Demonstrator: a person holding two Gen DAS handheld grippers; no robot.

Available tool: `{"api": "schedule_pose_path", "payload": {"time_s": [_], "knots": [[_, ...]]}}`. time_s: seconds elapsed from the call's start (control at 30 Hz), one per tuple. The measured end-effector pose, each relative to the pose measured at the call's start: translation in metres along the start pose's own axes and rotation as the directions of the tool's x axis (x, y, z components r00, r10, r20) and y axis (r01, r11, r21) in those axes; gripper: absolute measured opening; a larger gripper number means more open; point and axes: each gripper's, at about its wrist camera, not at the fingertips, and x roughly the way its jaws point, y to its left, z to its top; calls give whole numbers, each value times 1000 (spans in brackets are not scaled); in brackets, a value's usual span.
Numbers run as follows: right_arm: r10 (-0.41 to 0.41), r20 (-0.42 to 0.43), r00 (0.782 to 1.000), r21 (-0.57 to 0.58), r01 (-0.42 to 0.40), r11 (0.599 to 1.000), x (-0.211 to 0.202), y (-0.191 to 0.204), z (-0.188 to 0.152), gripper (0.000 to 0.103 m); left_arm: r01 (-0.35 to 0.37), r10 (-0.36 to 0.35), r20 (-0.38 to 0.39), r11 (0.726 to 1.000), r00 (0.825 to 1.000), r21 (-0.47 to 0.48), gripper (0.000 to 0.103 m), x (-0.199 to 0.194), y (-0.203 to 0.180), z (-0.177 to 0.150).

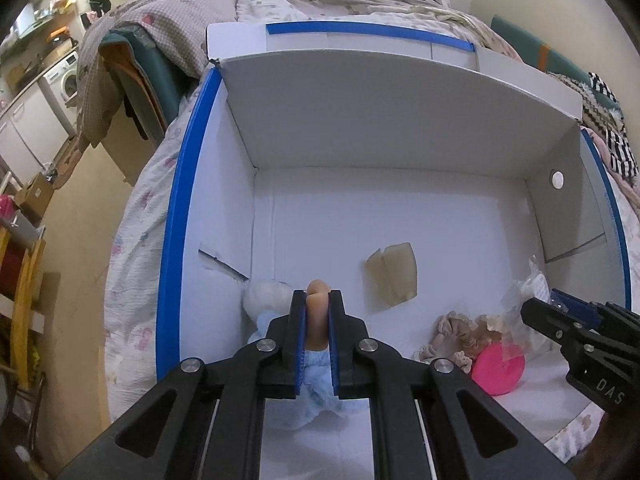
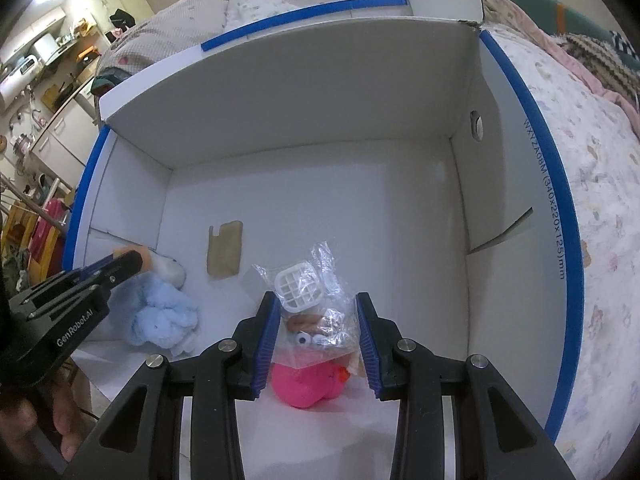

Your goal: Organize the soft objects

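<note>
A bed (image 1: pixel 132 264) with a pale printed cover carried everything, and a rumpled checked quilt (image 1: pixel 168 20) was heaped at its far end. On the bed sat a big white cardboard box (image 1: pixel 360 120), open on top, its rim edged with blue tape (image 1: pixel 176 208). A piece of brown packing tape (image 1: pixel 394 276) was stuck flat on the box floor, roughly in the middle.

At the near left corner of the box floor lay a light blue plush toy (image 2: pixel 160 312) with a white fluffy part against the left wall. The left gripper (image 1: pixel 318 300) was down over it, its jaws drawn nearly together and clamped on an orange-tan part of the toy that poked up between the blue pads.

Toward the near right corner lay a pink plush toy (image 2: pixel 304 384) and, from the left wrist view, a beige frilly cloth piece (image 1: pixel 448 332) just beside it. On top of the pink toy rested a clear plastic bag (image 2: pixel 316 320) holding a white gridded plastic piece (image 2: pixel 298 286) and some small googly-eyed bits. The right gripper (image 2: pixel 318 336) hung over this pile with its jaws spread wide, one on each side of the bag; they held nothing, though whether the pads grazed the plastic I could not tell.
</note>
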Motion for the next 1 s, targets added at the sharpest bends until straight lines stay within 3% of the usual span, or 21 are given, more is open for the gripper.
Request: {"api": "schedule_pose_path", "payload": {"time_s": [0.27,0.57,0.63,0.7,0.77,1.0], "knots": [[6,0,1000,16,-6,1000,0,-2,1,47,-15,15,25,1000,1000,-12,12,-6,0,1],[8,23,1000,14,-9,1000,-6,3,4,76,-35,34,59,999,998,5,19,-21,-1,1],[22,25,999,26,-22,999,-8,1,5,85,-49,48,70,999,996,8,26,-25,-2,1],[26,33,999,43,-27,999,-11,0,5,102,-62,62,83,998,995,5,46,-29,-1,0],[23,49,999,50,-26,998,-14,0,5,103,-78,78,111,997,991,-3,54,-36,1,-1],[32,111,993,62,-39,997,-27,7,6,103,-61,63,146,998,987,-20,58,-59,13,-7]]}}
